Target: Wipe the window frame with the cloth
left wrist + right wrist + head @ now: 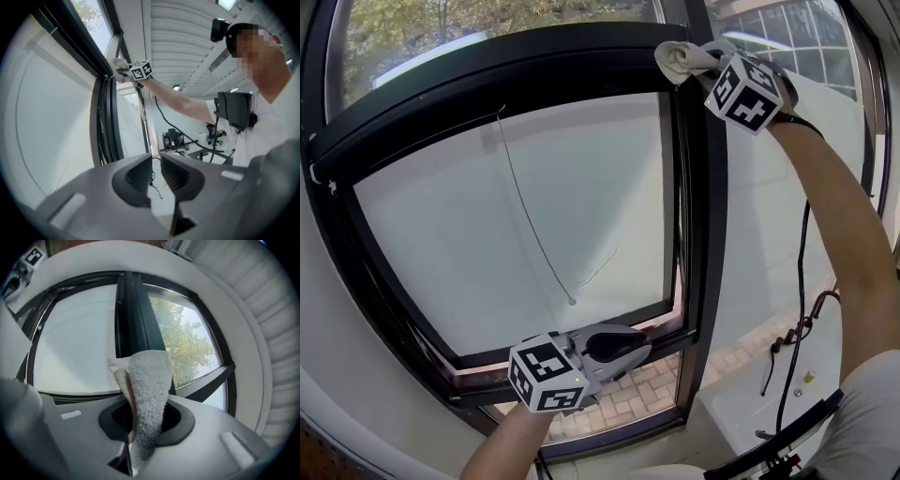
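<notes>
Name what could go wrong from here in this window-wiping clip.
The right gripper pinches only a bunched fold of the cloth; dragging it down the window frame could pull it free. The cable hanging under the raised arm might snag on a long stroke. The left gripper, empty low on the frame, may sit in the wiping path.

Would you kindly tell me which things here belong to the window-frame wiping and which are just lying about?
For the job: cloth, clamped in the right gripper; black window frame.

Just about: left gripper, idle, fingers slightly apart, empty; black cable hanging at right.
</notes>
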A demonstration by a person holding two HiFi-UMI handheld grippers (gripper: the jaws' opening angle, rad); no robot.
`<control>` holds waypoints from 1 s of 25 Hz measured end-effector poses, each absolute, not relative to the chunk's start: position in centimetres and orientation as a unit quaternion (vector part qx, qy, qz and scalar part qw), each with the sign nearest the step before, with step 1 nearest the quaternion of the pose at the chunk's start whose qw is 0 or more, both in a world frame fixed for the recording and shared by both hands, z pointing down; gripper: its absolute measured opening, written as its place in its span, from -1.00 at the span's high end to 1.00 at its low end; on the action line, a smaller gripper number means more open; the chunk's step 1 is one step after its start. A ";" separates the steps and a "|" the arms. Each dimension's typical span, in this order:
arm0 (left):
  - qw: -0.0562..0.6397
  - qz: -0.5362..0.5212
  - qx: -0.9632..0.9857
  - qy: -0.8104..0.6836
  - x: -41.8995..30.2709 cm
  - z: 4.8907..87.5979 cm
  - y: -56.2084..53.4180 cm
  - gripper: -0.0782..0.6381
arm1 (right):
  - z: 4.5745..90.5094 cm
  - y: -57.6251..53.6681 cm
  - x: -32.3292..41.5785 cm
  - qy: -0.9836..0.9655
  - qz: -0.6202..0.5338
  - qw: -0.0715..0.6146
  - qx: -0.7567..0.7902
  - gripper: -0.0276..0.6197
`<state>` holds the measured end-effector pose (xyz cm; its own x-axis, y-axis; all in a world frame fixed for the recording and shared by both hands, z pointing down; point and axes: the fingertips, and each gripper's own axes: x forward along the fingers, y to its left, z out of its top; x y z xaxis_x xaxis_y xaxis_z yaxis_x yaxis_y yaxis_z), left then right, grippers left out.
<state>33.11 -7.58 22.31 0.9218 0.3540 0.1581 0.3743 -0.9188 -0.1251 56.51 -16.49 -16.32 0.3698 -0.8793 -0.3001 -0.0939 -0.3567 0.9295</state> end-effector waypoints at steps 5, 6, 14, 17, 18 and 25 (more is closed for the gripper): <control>0.080 -0.070 -0.978 -0.178 32.9 22.9 -7.2 0.57 | -11.7 -19.4 59.1 -0.325 -0.422 0.514 0.672 0.69; 0.078 -0.071 -0.979 -0.177 32.8 23.0 -7.1 0.57 | -10.8 -19.6 59.4 -0.327 -0.420 0.517 0.670 0.69; 0.075 -0.076 -0.981 -0.159 31.7 23.5 -7.6 0.57 | -5.0 -20.3 59.2 -0.352 -0.413 0.521 0.660 0.69; 0.074 -0.075 -0.982 -0.156 31.1 23.7 -7.7 0.57 | -2.3 -20.0 59.3 -0.356 -0.402 0.529 0.657 0.69; 0.073 -0.075 -0.982 -0.155 30.9 23.8 -7.7 0.58 | -1.3 -19.9 59.3 -0.358 -0.399 0.532 0.656 0.69; 0.074 -0.074 -0.984 -0.146 29.2 24.4 -8.0 0.57 | 7.2 -19.9 59.8 -0.380 -0.361 0.540 0.659 0.69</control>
<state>29.18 -7.99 24.39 0.9464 0.2766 0.1668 0.2984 -0.9464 -0.1236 59.84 -19.90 7.20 0.4513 -0.8900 -0.0657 -0.1105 -0.1288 0.9855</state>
